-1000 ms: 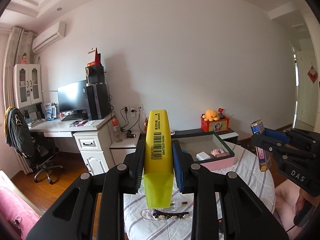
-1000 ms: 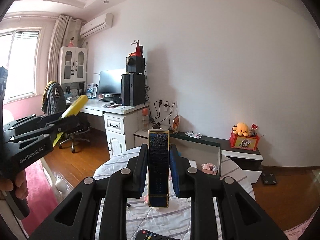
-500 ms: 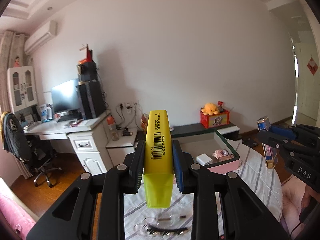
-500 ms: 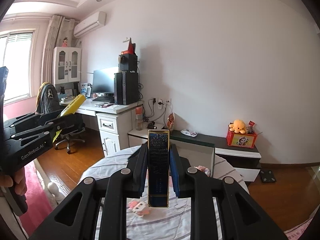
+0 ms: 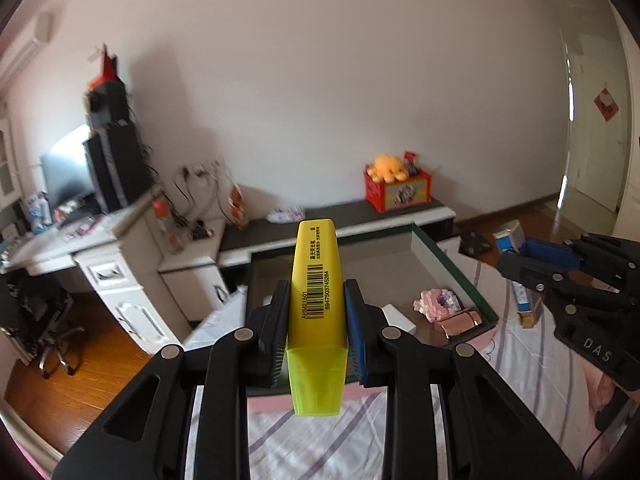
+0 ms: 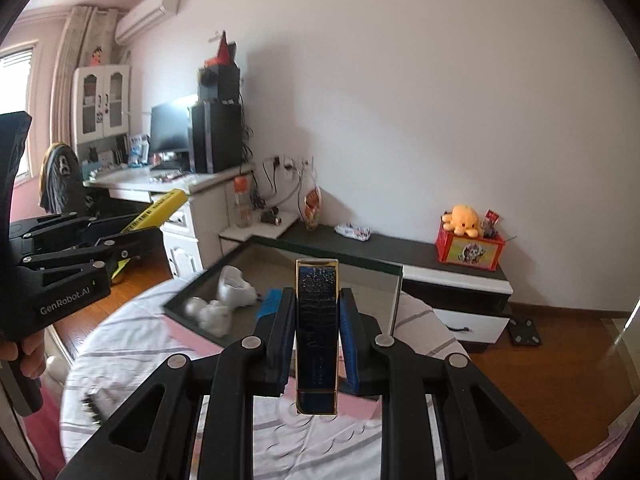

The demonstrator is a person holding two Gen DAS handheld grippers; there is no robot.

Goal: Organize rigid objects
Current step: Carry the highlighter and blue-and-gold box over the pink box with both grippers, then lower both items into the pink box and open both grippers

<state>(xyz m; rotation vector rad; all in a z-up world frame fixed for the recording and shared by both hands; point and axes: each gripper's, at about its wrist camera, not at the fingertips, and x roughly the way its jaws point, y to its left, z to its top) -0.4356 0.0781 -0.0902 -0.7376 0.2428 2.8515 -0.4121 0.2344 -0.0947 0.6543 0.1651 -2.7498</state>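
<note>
- Left wrist view: the left gripper (image 5: 317, 320) pinches a yellow highlighter (image 5: 317, 292) between its pads, the translucent cap end toward the camera and the barcoded body pointing away over the storage box (image 5: 456, 276).
- The box sits on a round table with a striped cloth (image 5: 520, 364); inside it lie a white block (image 5: 398, 318), a pink toy (image 5: 438, 304) and a rose-gold tube (image 5: 460, 324).
- At the right edge, the right gripper (image 5: 516, 256) clamps a blue-and-gold box (image 5: 510, 240) above the cloth, just beside the storage box's right wall.
- Right wrist view: the right gripper (image 6: 316, 324) is pressed shut on the dark blue, gold-edged box (image 6: 316, 332), held upright over the storage box (image 6: 280, 276).
- At the left, the left gripper (image 6: 132, 236), held by a hand (image 6: 30, 356), carries the highlighter (image 6: 162, 210) tilted upward.
</note>
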